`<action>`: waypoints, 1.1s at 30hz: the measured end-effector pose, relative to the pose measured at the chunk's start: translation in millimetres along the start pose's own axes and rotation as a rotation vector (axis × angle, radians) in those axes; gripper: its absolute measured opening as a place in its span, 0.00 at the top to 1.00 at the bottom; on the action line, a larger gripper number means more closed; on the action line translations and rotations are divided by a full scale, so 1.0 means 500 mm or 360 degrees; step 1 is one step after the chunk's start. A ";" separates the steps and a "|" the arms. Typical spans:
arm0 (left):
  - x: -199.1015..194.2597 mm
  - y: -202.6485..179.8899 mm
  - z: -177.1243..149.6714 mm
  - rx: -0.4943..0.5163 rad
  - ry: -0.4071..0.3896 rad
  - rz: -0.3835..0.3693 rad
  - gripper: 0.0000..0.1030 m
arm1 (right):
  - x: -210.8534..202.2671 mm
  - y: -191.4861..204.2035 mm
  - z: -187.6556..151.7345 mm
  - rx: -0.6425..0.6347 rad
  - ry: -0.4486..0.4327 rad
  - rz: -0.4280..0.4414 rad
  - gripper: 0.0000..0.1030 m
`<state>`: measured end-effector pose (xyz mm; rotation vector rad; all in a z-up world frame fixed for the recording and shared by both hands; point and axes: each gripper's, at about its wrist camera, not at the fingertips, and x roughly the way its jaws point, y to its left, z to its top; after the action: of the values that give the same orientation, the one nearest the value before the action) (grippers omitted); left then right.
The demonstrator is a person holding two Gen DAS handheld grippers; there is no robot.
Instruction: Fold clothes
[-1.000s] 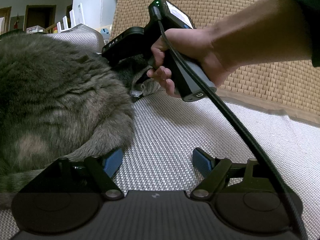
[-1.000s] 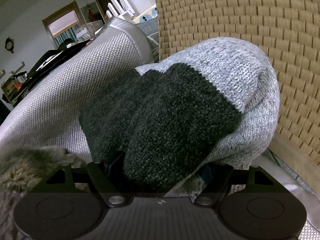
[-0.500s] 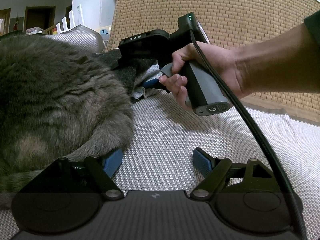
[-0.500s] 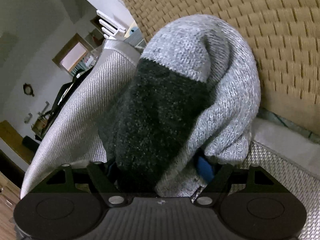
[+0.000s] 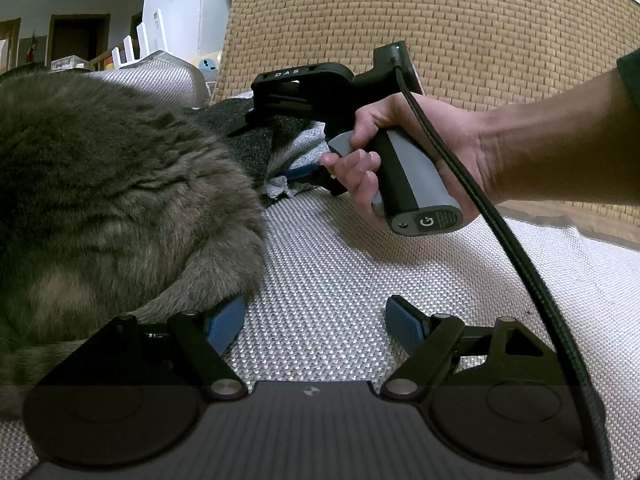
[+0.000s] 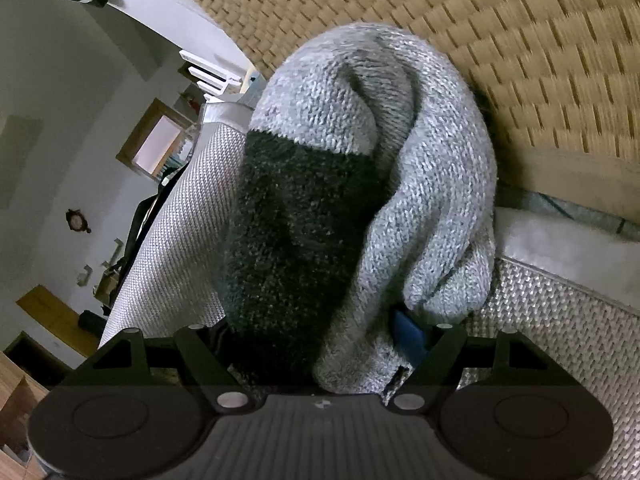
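A knitted garment, light grey with a dark grey panel [image 6: 360,200], fills the right wrist view, bunched between the fingers of my right gripper [image 6: 316,344], which is shut on it. In the left wrist view the same garment [image 5: 280,140] lies behind the cat, held by the right gripper [image 5: 292,152] in a hand. My left gripper [image 5: 316,324] is open and empty, low over the sofa seat, its left fingertip [image 5: 224,324] touching the cat's fur.
A tabby cat [image 5: 112,208] lies on the grey woven sofa seat [image 5: 360,272], left of both grippers. A tan woven backrest [image 5: 460,32] rises behind. The grey sofa armrest [image 6: 176,216] is to the left of the garment. A black cable [image 5: 520,260] crosses the right side.
The right gripper has pulled the garment to the right and rolled, so the room tilts in its view. The left gripper and the cat have stayed put.
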<state>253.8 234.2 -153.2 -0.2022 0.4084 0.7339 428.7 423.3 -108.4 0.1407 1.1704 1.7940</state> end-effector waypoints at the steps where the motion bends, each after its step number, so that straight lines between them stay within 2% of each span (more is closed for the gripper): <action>1: 0.000 0.000 0.000 0.0000 -0.0001 0.0000 0.22 | -0.002 0.004 0.002 -0.0013 0.0004 -0.0012 0.24; 7: -0.001 0.002 -0.003 0.0002 -0.0005 -0.0003 0.22 | -0.036 0.050 0.022 -0.0261 -0.0024 -0.0131 0.35; 12: -0.001 0.003 -0.003 0.0004 -0.0003 -0.0003 0.21 | -0.077 0.071 0.031 -0.0406 -0.0094 -0.0206 0.36; 14: -0.001 0.003 -0.003 0.0005 -0.0004 -0.0002 0.21 | -0.096 0.079 0.031 -0.0429 -0.0191 -0.0201 0.41; 17: 0.000 0.002 -0.002 0.0011 -0.0008 -0.0001 0.21 | -0.129 0.084 0.044 -0.0412 -0.0406 -0.0202 0.41; 18: 0.000 0.003 -0.002 0.0010 -0.0008 -0.0001 0.21 | -0.133 0.085 0.047 -0.0400 -0.0438 -0.0218 0.41; 20: -0.001 0.002 -0.002 0.0011 -0.0007 0.0000 0.21 | -0.126 0.081 0.065 -0.0361 -0.0433 -0.0219 0.41; 25: -0.001 0.001 -0.002 0.0013 -0.0008 0.0001 0.21 | -0.059 0.082 0.078 -0.0382 -0.0290 -0.0346 0.42; 33: -0.003 0.002 0.001 0.0014 -0.0008 0.0004 0.21 | -0.055 0.019 0.063 -0.0190 -0.0308 -0.0170 0.51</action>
<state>252.3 233.9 -152.3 -0.1918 0.4069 0.7347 454.5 422.2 -74.0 0.1748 0.9153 1.7100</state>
